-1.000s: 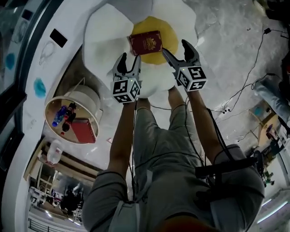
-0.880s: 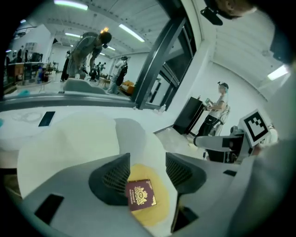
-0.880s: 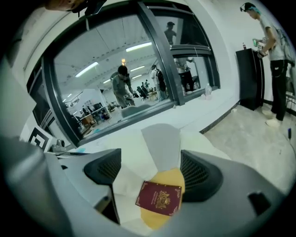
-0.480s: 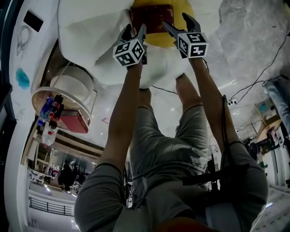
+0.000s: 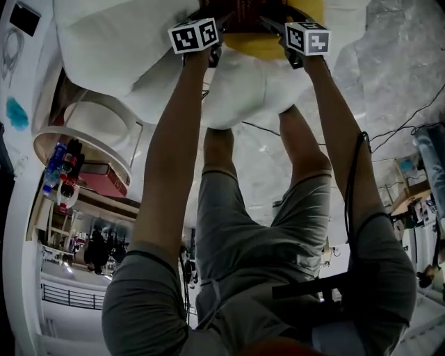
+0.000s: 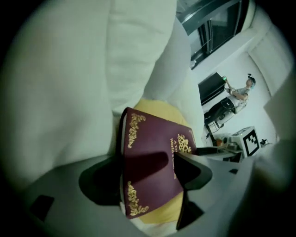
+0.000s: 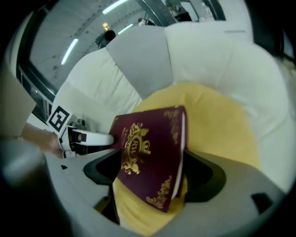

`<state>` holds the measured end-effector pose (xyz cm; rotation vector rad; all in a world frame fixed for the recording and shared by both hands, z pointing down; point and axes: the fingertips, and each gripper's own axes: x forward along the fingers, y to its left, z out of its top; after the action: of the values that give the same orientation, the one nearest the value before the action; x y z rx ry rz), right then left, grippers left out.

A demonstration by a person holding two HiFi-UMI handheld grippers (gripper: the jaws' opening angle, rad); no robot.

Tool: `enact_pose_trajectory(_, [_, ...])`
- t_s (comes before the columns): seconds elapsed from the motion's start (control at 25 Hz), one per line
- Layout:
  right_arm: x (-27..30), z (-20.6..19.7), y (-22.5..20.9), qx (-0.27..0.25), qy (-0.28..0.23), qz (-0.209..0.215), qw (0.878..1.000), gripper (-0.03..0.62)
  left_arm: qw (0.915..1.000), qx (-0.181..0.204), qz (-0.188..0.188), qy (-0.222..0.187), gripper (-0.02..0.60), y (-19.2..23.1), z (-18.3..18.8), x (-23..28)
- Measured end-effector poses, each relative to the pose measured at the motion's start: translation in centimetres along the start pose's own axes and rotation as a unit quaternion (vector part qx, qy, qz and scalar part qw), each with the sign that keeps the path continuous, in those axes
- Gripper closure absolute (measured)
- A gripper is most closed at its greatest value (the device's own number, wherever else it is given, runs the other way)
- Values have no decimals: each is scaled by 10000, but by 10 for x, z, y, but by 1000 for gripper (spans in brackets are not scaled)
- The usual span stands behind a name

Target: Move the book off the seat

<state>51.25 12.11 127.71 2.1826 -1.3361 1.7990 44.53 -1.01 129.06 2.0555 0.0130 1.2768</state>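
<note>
1. Head view: the maroon book (image 5: 243, 12) lies on the yellow cushion (image 5: 268, 47) of the white seat (image 5: 125, 49).
2. Left gripper view: the left gripper (image 6: 148, 159), its jaws just widened, straddles the book without clamping it. The cover has gold corner scrolls, a crest and a partly legible title, "World's".
3. Right gripper view: the right gripper (image 7: 152, 166) gapes around it, showing the gilt crest and white page edges.

Dim, cool light throughout (dark vignetted corners, fisheye bending), near foreground blurred.
</note>
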Motion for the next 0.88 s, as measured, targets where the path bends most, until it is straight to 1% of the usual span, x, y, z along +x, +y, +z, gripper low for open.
enact_pose_trajectory(0.04, [8,-6,1,76,96,145,9998,187,9998,74,-104,123,224,-3,-1,8])
enact_pose_trajectory(0.08, [13,-7,1,67,115,172,9998,187,9997,118,-139,151,221,-4,1,13])
enact_pose_trajectory(0.2, [16,-2,1,-175,48,-26,9998,187,9998,176,-76,7,221,-5,8,14])
enact_pose_trajectory(0.32, [16,-5,2,-75,-32,-35,10000,187,9997,241,-24,-25,221,-5,6,11])
enact_pose_trajectory(0.44, [16,-7,3,-9,77,-9,10000,187,9997,224,-19,18,221,-4,4,11])
enact_pose_trajectory(0.52, [15,-4,3,-84,106,-13,9999,187,9996,291,-47,-54,222,-6,7,11])
enact_pose_trajectory(0.6, [9,1,3,-184,-24,-90,9998,187,9989,456,-90,-97,222,-12,10,10])
enact_pose_trajectory(0.72, [-13,13,6,-215,-399,-257,9986,187,9952,967,-123,-108,222,-32,15,-1])
enact_pose_trajectory(0.8, [-32,28,14,-336,-650,-376,9966,187,9923,1202,-99,-272,222,-47,25,-17])
enact_pose_trajectory(0.88, [-57,45,25,-444,-907,-498,9936,187,9907,1270,-78,-492,222,-66,34,-37])
